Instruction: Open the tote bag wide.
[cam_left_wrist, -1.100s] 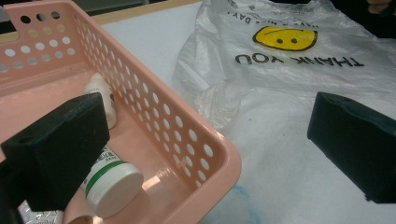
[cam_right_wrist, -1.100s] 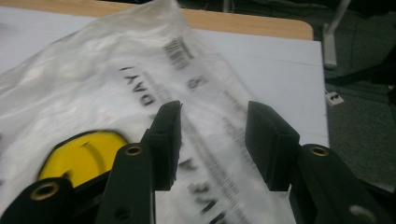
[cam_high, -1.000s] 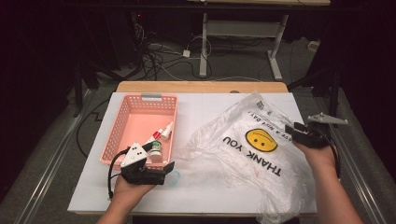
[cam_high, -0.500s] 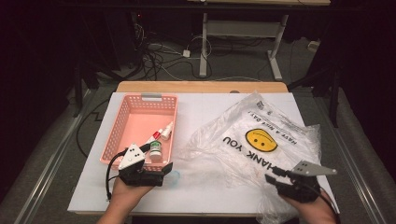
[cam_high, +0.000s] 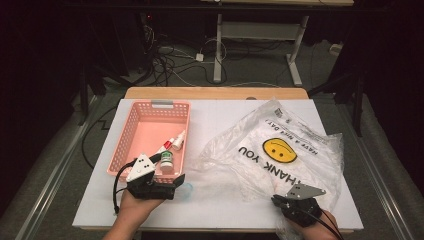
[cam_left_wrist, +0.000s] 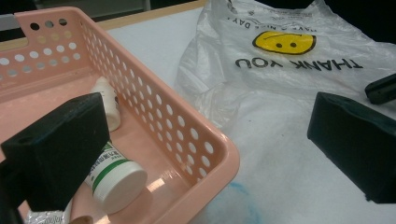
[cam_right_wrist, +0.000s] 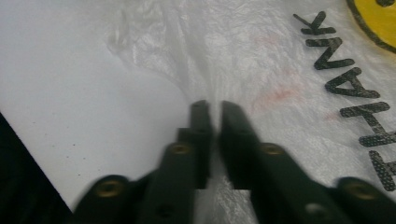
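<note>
A clear plastic bag (cam_high: 260, 170) printed with a yellow smiley and "THANK YOU" lies crumpled on the right of the white table (cam_high: 215, 112). My right gripper (cam_high: 276, 201) sits at the bag's near edge; its jaws have just closed, and in the right gripper view (cam_right_wrist: 211, 108) a thin fold of bag film (cam_right_wrist: 261, 56) is pinched between them. My left gripper (cam_high: 172, 172) stands wide open at the near right corner of a pink basket (cam_high: 125, 135), one jaw over the inside, the other outside. The basket (cam_left_wrist: 219, 154) holds a green-labelled white bottle (cam_left_wrist: 114, 179) and a small white bottle (cam_left_wrist: 107, 100).
A red-tipped tube (cam_high: 164, 147) also lies in the basket. A faint blue stain (cam_high: 187, 189) marks the table beside the basket's corner. The table's near edge runs just below both hands. Behind the table are cables and a desk frame on the floor.
My right gripper came from the bag's right side toward me to the bag's near edge, and its jaws have shut on the film. The left gripper stayed put.
</note>
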